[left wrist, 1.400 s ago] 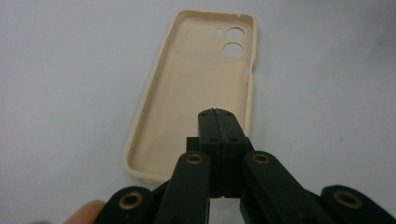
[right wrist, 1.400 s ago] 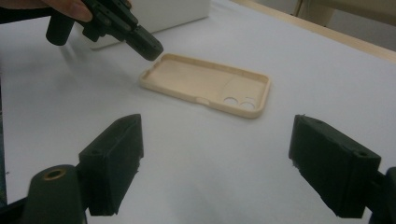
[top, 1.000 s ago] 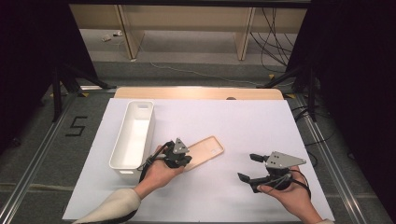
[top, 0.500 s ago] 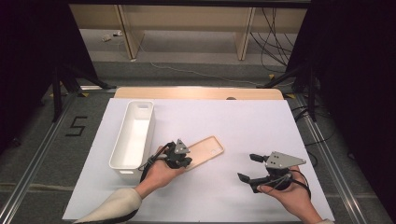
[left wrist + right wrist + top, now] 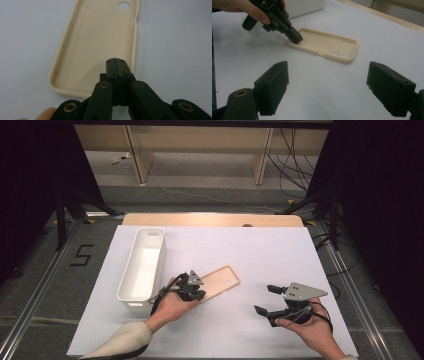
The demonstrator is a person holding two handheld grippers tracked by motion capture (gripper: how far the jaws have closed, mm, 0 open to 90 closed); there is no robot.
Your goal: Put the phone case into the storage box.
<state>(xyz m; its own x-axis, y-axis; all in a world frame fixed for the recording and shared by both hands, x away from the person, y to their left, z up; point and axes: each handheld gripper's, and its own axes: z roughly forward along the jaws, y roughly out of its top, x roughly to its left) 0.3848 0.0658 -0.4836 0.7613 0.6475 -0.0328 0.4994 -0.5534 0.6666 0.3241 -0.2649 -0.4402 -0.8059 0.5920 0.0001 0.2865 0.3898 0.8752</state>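
L gripper [image 5: 196,293]: jaws fully closed, pads pressed together, tips angled down and fwd; L hand [image 5: 172,304] wrapped round its body, sleeved forearm coming in from bottom edge. R gripper [image 5: 266,301]: jaws wide apart, pointing left; R hand [image 5: 305,326] holds it from below.

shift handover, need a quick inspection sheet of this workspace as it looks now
surface: white sheet over a wooden table, flat, no spills seen
job's things: beige phone case lying open side up; white bin to its left, upright, looks empty
clutter: nothing seen
grippers: left gripper shut, tips inside the case's near end; right gripper open, apart from the case
cables: black cable trails from the left gripper; loose cables on the floor beyond
surroundings: dark stands either side, a floor mark "5"
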